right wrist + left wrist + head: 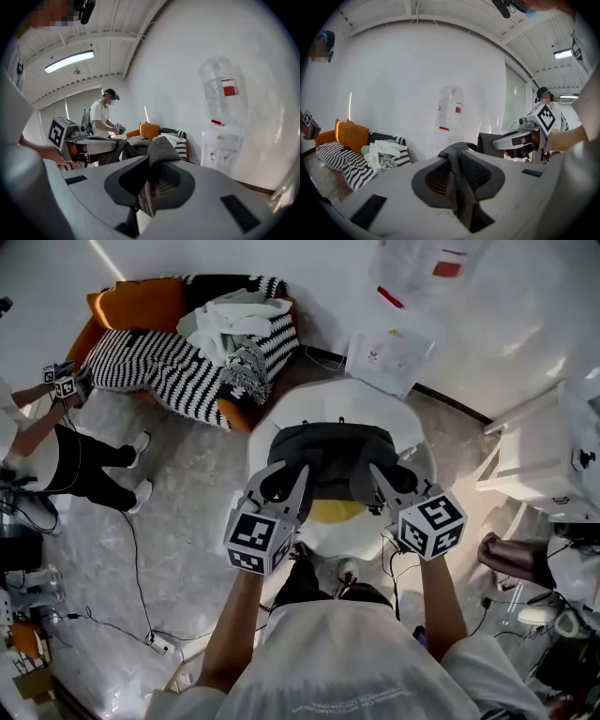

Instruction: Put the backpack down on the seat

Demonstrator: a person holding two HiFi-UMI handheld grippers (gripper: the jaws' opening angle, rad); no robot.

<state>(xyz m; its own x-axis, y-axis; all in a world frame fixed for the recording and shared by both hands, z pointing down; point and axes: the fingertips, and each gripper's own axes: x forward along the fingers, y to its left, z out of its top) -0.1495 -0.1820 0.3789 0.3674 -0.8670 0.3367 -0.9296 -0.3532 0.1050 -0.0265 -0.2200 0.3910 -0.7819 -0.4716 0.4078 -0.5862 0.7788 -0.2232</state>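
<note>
White seat on grey floor

An orange sofa sat against the white wall, with a black-and-white striped blanket draped over it and a heap of pale crumpled clothes on top. Off to its right stood a white water dispenser carrying an upturned clear plastic bottle. Another person in black trousers stood on the grey marbled floor, where a thin black cable ran to a white power strip.
</note>
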